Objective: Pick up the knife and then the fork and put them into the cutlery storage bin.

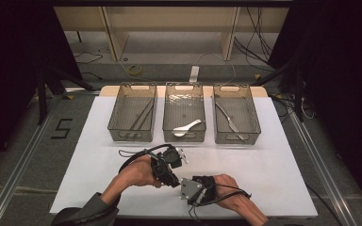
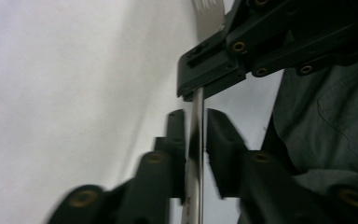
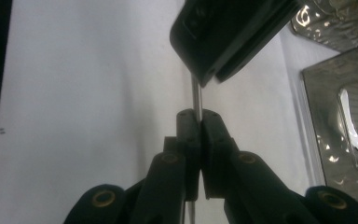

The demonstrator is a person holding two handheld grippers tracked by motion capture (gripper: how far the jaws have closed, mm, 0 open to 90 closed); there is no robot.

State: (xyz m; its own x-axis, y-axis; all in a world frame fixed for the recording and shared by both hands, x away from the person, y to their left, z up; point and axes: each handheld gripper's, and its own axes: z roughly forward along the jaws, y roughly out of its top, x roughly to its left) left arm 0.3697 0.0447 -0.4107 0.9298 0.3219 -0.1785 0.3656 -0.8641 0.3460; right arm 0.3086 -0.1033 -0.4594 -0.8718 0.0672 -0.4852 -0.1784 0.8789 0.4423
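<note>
1. The task's thing is a fork (image 2: pixel 196 140), a slim metal one, held in the air over the near middle of the table (image 1: pixel 273 155) between the two grippers; its tines (image 2: pixel 208 6) show at the top edge of the left gripper view.
2. The right gripper (image 3: pixel 196 122) is clamped on the fork's handle, its jaws pressed together on the thin shaft. The left gripper (image 2: pixel 196 122) has its jaws narrow around the same handle, with a slight gap on one side, so I judge its grip loose or letting go (the pads do not plainly press).
3. Handling, as I judge it: light, stiff, smooth and slippery. A polished round shaft can twist or slide in the pads, so the flat, wider part of the handle is the better place to take hold, not the tines.
4. It will not break, but it would clatter and bounce if dropped.
5. Open room: the white table is bare around the hands, left, right and ahead.
6. Edges to mind: three mesh bins stand in a row on the far side. The left bin (image 1: pixel 133 135) holds long thin pieces, the middle bin (image 1: pixel 184 136) a white spoon (image 1: pixel 186 127), the right bin (image 1: pixel 238 137) a knife (image 1: pixel 228 117).
7. Their upright walls call for lifting the fork over a rim (tines could catch the mesh).
</note>
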